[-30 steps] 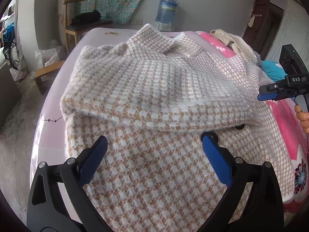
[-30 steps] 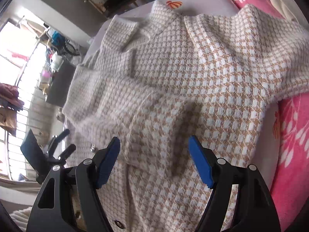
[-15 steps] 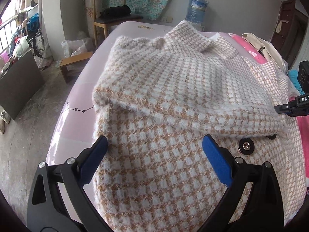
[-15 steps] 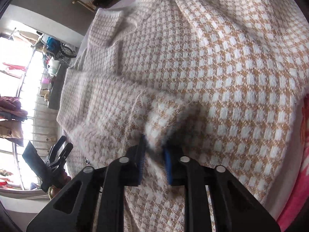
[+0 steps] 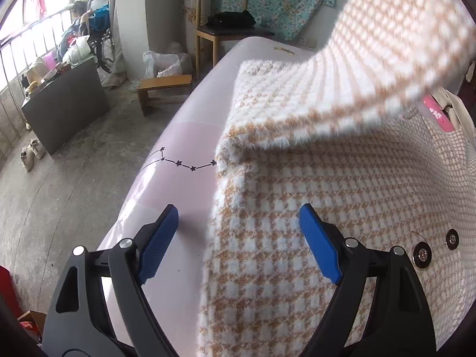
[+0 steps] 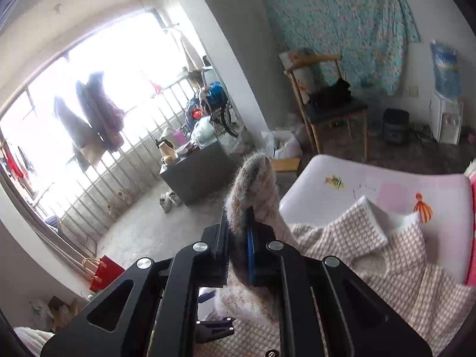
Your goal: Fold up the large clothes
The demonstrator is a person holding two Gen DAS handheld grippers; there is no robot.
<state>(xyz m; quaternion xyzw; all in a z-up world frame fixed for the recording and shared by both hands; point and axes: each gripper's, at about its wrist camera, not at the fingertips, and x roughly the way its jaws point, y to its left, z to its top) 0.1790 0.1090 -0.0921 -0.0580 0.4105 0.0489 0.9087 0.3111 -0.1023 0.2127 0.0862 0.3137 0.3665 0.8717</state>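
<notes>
A fuzzy tan-and-white checked coat (image 5: 342, 196) lies spread on the pink bed (image 5: 178, 136). Its sleeve (image 5: 386, 44) is lifted and hangs across the top right of the left wrist view. My left gripper (image 5: 238, 238) is open, low over the coat's left edge, with one finger over bare bedsheet. My right gripper (image 6: 238, 223) is shut on the sleeve's cuff (image 6: 253, 184) and holds it up above the coat (image 6: 372, 253). Two snap buttons (image 5: 422, 255) show on the coat's front.
A wooden chair (image 5: 220, 29) and a low wooden stool (image 5: 163, 89) stand left of the bed's far end. A dark cabinet (image 5: 65, 104) sits by the window bars. A water dispenser (image 6: 446, 89) stands by the far wall.
My right gripper closed on the sleeve's cuff and lifted it high off the coat. My left gripper moved left toward the coat's edge and stayed open.
</notes>
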